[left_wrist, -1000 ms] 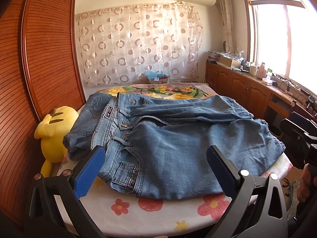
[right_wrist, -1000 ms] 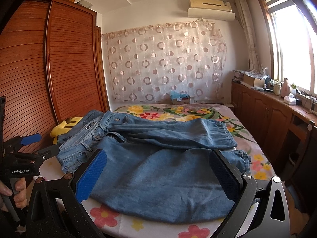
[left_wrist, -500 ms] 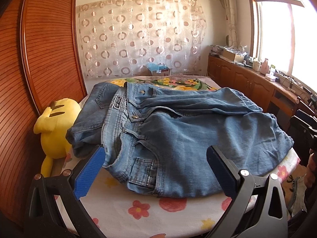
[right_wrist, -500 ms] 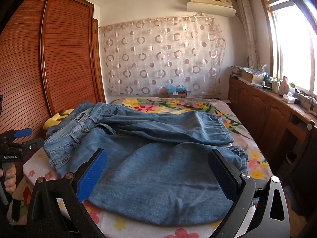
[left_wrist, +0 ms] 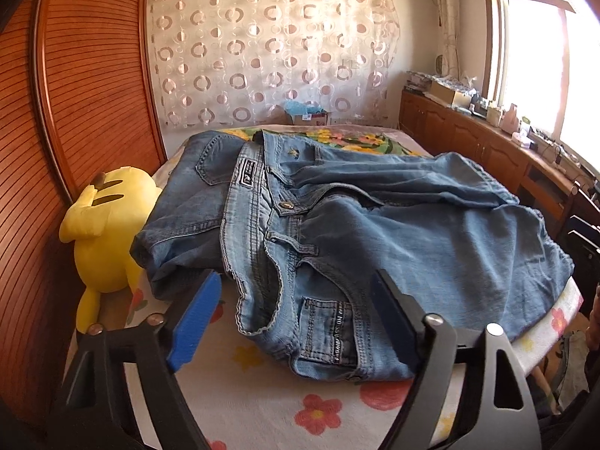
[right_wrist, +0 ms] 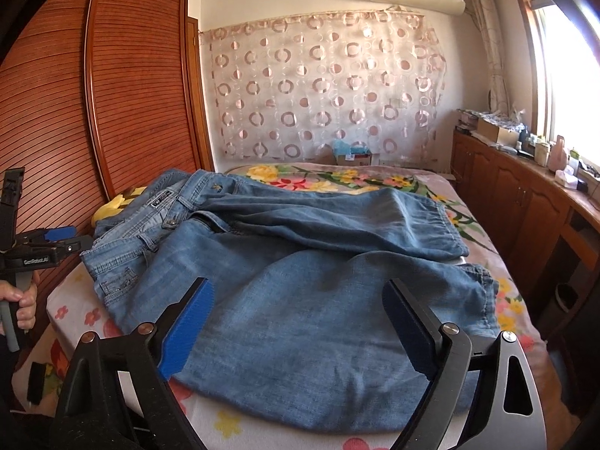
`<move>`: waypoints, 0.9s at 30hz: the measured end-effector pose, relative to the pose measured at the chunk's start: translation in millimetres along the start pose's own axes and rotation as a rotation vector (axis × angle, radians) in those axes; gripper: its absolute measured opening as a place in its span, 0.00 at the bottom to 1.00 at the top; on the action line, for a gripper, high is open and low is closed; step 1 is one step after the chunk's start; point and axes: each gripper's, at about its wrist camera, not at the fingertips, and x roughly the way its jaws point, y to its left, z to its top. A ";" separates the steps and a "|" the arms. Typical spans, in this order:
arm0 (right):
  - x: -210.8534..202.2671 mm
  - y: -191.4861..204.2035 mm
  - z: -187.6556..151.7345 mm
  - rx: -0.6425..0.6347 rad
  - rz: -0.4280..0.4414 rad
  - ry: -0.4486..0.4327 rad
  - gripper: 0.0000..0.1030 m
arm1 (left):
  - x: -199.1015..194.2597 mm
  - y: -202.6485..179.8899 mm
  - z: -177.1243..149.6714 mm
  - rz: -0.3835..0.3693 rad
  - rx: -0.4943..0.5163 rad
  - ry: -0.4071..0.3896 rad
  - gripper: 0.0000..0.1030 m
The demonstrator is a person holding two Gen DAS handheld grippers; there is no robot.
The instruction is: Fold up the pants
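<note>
Blue denim pants [left_wrist: 375, 232] lie spread on the flowered bed [left_wrist: 262, 393], waistband to the left, legs running right. My left gripper [left_wrist: 296, 300] is open and empty, hovering over the near waistband corner and pocket. In the right wrist view the pants [right_wrist: 300, 281] fill the bed, and my right gripper [right_wrist: 296, 311] is open and empty above the near leg. The left gripper also shows at the left edge of the right wrist view [right_wrist: 56, 240], held in a hand.
A yellow plush toy [left_wrist: 105, 225] lies at the bed's left edge against the wooden wardrobe [left_wrist: 75, 93]. Wooden cabinets [right_wrist: 525, 202] with clutter run along the right wall under the window. A patterned curtain [right_wrist: 322, 86] hangs behind the bed.
Both grippers have moved forward and lower toward the pants. The left one has come in over the waistband corner. Both stay open.
</note>
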 end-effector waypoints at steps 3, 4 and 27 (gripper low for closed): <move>4.5 -6.4 0.8 0.004 0.000 0.015 0.89 | 18.2 3.8 -0.5 -0.017 0.005 0.041 0.62; 5.3 -8.3 0.4 0.005 0.000 0.020 0.89 | 24.5 5.9 -0.1 -0.020 0.003 0.052 0.62; 3.3 -14.2 2.4 0.039 -0.016 0.043 0.89 | 10.8 28.8 -6.9 -0.023 -0.041 0.036 0.05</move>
